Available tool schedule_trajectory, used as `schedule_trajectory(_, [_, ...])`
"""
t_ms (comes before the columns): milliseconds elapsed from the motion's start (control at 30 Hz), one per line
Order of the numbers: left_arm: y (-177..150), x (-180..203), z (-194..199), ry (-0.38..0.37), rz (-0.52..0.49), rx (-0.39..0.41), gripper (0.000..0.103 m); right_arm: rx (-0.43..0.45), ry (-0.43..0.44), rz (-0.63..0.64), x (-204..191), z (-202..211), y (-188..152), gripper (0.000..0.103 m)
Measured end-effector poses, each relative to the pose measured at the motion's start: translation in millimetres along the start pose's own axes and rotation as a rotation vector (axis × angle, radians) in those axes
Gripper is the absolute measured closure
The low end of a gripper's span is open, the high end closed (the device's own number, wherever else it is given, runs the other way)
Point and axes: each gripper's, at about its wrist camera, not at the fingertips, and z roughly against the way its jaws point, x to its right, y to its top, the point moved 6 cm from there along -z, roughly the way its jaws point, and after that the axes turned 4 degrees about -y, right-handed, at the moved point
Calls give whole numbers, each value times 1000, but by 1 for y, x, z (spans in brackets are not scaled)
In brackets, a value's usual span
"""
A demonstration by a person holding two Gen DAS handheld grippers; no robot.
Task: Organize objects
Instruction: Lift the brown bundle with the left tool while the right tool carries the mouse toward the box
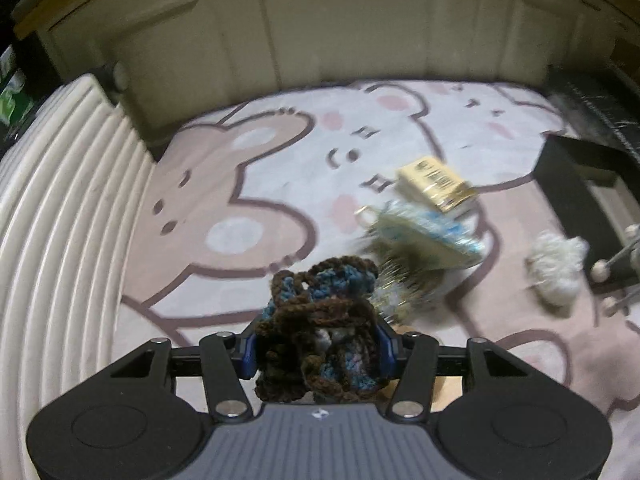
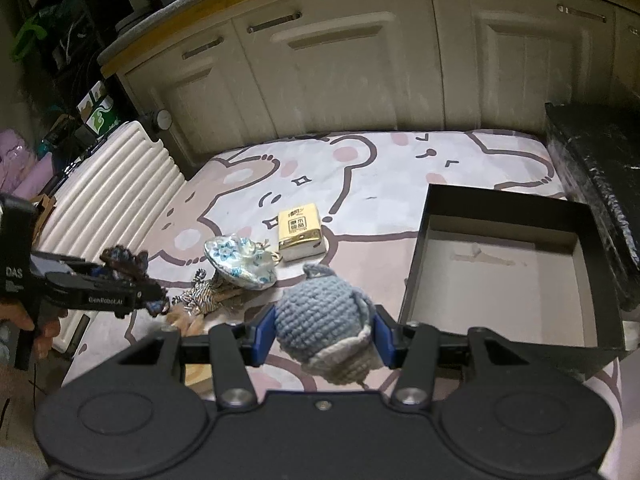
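Both grippers [image 1: 318, 354] [image 2: 324, 334] clamp knitted toys [image 1: 320, 336] [image 2: 326, 320]; lower each fully into the black box [image 2: 572, 216] before letting go

A: From my right wrist view, the box [image 2: 516, 276] sits on the mat [image 2: 384, 168] at right; the packet [image 2: 300, 232] lies left of it, the pouch [image 2: 240, 262] left of the packet and nearer me.

B: Behind the mat stand the cabinets [image 2: 340, 80]; the ribbed case [image 2: 112, 196] borders its left edge.
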Motion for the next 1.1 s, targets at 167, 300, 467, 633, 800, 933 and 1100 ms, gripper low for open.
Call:
schedule_trajectory(167, [-27, -23, -20, 60, 35, -61, 49, -1, 0, 6, -4, 0, 1, 51])
schedule_trajectory(300, [-54, -44, -29, 130, 32, -100, 48, -2, -2, 11, -6, 1, 0, 51])
schedule_trajectory(467, [-64, -61, -20, 189, 45, -97, 48, -2, -7, 9, -7, 2, 2, 51])
schedule_trajectory(633, [-63, -73, -6, 234, 56, -81, 48, 6, -4, 12, -10, 6, 4, 51])
schedule_trajectory(800, [-49, -75, 23, 195, 114, -19, 48, 18, -6, 5, -10, 12, 8, 51])
schedule_trajectory(933, [-29, -65, 48, 151, 142, 44, 48, 32, -15, -8, -8, 17, 12, 51])
schedule_trajectory(1100, [-3, -41, 69, 89, 168, 101, 48, 53, -26, -23, -3, 25, 18, 51])
